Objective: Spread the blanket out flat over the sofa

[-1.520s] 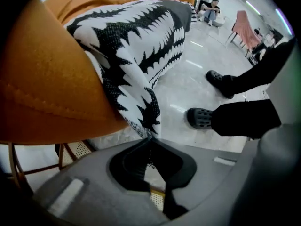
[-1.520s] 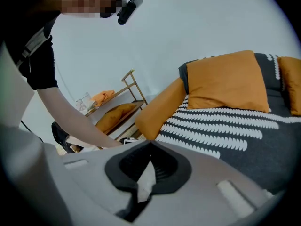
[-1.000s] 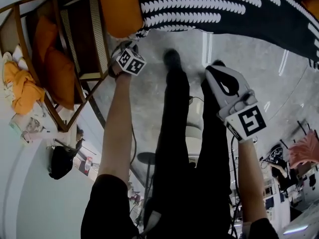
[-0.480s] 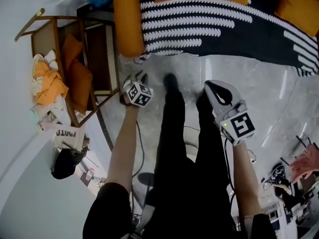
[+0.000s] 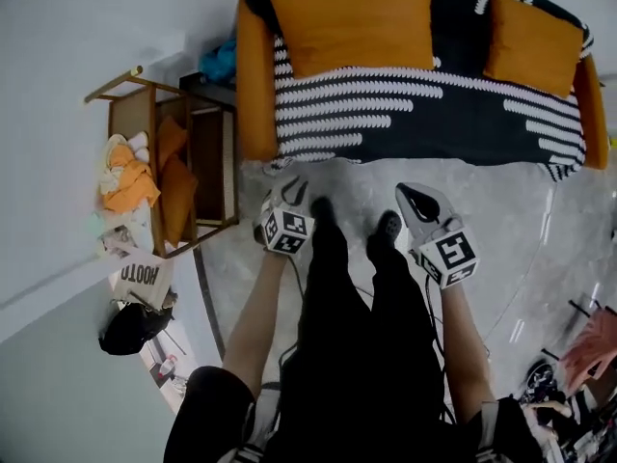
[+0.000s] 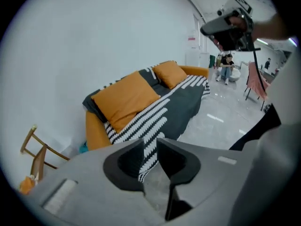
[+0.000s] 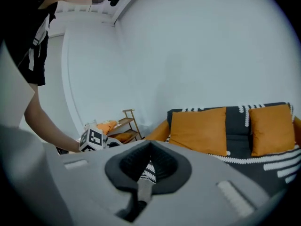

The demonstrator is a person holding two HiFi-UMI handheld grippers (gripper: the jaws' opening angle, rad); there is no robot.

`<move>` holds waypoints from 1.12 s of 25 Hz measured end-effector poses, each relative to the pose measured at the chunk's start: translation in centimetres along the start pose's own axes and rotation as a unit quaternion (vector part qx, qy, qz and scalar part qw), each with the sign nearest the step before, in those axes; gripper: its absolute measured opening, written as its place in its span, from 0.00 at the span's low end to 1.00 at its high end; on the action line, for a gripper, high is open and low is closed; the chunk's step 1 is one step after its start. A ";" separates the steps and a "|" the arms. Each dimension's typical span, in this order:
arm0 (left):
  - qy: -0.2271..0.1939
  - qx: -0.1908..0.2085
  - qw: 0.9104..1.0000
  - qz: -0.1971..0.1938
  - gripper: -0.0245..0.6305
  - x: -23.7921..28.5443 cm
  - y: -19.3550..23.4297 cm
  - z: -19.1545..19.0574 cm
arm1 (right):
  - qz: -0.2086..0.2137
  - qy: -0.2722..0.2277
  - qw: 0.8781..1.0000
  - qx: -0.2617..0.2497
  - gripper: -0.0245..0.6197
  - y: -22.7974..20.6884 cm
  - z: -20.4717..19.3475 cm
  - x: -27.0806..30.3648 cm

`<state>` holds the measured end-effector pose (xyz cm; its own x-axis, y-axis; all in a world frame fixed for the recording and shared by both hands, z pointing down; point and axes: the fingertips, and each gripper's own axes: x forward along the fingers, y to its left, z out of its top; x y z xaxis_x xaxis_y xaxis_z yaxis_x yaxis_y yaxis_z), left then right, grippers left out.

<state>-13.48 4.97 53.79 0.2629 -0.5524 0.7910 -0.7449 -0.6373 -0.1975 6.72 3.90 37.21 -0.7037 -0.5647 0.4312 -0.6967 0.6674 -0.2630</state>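
**Black-and-white blanket (image 5: 415,114) on sofa (image 5: 253,95); grippers empty**

Blanket drapes seat and back, hem near floor, cushions (image 5: 352,17) on top. Left gripper (image 5: 289,186) jaws apart; right gripper (image 5: 413,196) jaws together. Both well clear of the sofa. Risk: tugging hem w/ cushions pinning it would likely drag them off.

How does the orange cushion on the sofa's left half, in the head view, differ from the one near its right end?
The left orange fabric cushion looks clearly wider than the right orange fabric cushion. The left cushion fills most of its half of the orange sofa; the right cushion leaves a broad strip of black-and-white striped blanket showing beside it. Both are plain, rectangular and lean against the blanket-covered back, not touching.
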 end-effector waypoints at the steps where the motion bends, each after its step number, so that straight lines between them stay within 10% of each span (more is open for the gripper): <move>1: -0.015 -0.008 1.000 0.003 0.18 -1.0 -0.5 1.8 | -0.004 -0.006 1.000 -0.001 0.04 -0.5 0.6 -1.0; 14: -0.221 -0.072 0.972 0.014 0.08 -12.4 -4.4 24.4 | -0.030 -0.089 0.995 -0.023 0.04 -5.2 10.3 -11.1; 28: -0.334 -0.113 0.934 -0.059 0.05 -20.7 -6.8 35.1 | -0.020 -0.144 0.989 -0.037 0.04 -3.3 16.1 -15.4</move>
<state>7.68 1.94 18.43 0.6186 -0.7461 0.2461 -0.7775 -0.6265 0.0551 17.64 2.55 17.55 -0.6940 -0.6988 0.1735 -0.7199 0.6697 -0.1825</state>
